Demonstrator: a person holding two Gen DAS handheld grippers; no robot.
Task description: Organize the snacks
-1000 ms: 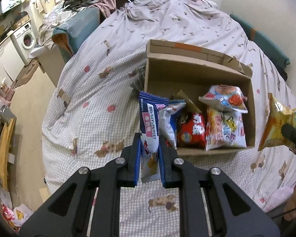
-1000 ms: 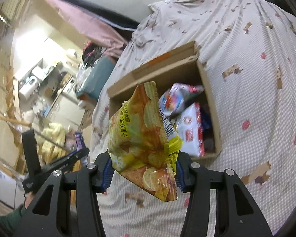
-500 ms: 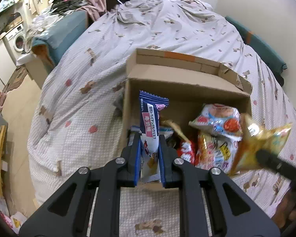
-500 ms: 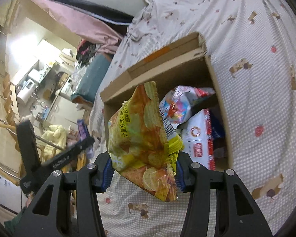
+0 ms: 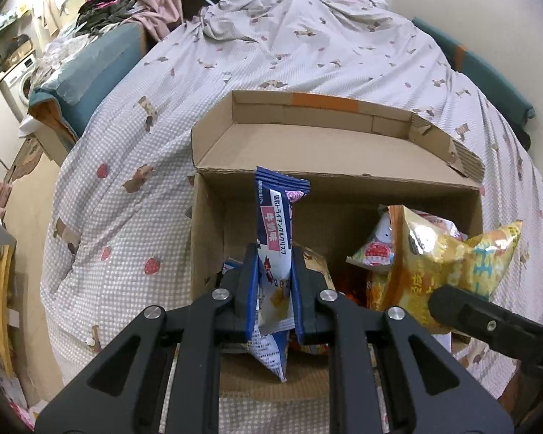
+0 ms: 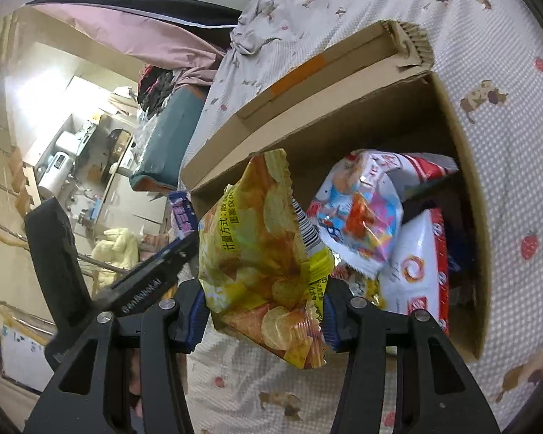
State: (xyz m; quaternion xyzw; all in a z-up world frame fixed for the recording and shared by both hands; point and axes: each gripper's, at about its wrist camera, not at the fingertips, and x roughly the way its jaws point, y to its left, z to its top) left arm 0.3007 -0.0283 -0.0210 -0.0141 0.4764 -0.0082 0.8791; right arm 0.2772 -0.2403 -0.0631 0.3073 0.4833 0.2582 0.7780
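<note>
**A:** Why does the left claw [image 5: 274, 282] hold the blue-and-white packet [image 5: 277, 238] upright by its lower half?

**B:** The jaws are pinched nearly together on the thin wrapper. Gripped low and carried on end, the packet hangs over the near-left part of the cardboard box [image 5: 344, 184], probably so that it can slip in edgewise beside the snacks already inside.

**A:** And the right claw [image 6: 262, 313]?

**B:** It stands partly open, both pads pressed on the puffy yellow chip bag [image 6: 260, 253], which keeps the jaws that far apart. The bag is held over the near wall of the box, in front of the colourful pouch [image 6: 358, 217] and white pouch [image 6: 416, 264] lying within.

**A:** Why is the box on the bed [image 5: 307, 47]?

**B:** Its flap is folded back, leaving the top open; the empty left portion seems the likeliest room for both items.
</note>
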